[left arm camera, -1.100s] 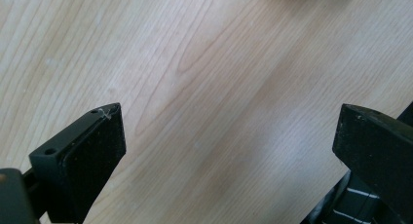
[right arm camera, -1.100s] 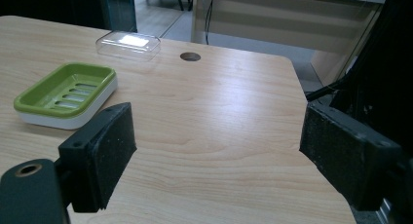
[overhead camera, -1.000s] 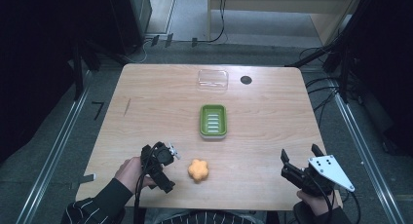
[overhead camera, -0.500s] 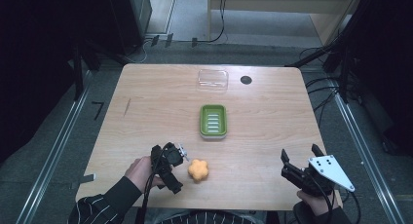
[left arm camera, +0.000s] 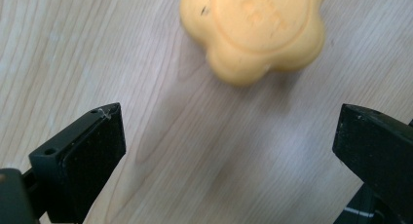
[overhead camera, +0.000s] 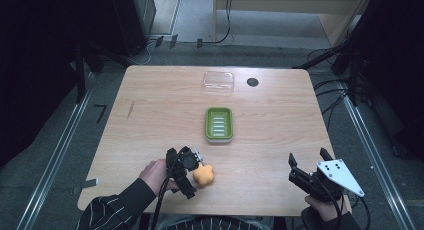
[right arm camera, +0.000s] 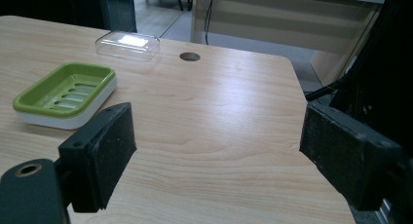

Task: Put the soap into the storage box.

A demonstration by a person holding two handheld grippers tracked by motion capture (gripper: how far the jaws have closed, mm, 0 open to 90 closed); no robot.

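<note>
From the high view we look down on a light wooden table (overhead camera: 150, 120). Near its middle sits a green soap dish (overhead camera: 219, 124) with a white base, its slotted tray bare. Farther back lies a clear plastic lid (overhead camera: 218, 82), and just right of it a dark round hole (overhead camera: 252, 82) in the tabletop. At the near edge, left of centre, a hand (overhead camera: 156, 174) in a striped sleeve holds the left claw (overhead camera: 196, 171), which is tipped down over an orange flower-shaped soap (overhead camera: 204, 175); the soap lies on the table, well apart from the dish. At the near right corner the right claw (overhead camera: 306, 164) is held over the table, its jaws apart, with a grey three-cornered plate (overhead camera: 340, 175) on top.

In the left claw view we look straight down at the wood grain. The left claw (left arm camera: 229, 141) has its two black jaws spread wide at the bottom corners, with nothing between them. The orange soap (left arm camera: 253, 29) lies beyond the jaw tips (slightly blurred), with faint raised lettering we cannot read.

In the right claw view the right claw (right arm camera: 219, 151) is also wide apart and empty, with bare table between the jaws. At the far left we see the green soap dish (right arm camera: 63, 92), beyond it the clear lid (right arm camera: 127, 43), and the round hole (right arm camera: 189, 56) just right of the lid.
</note>
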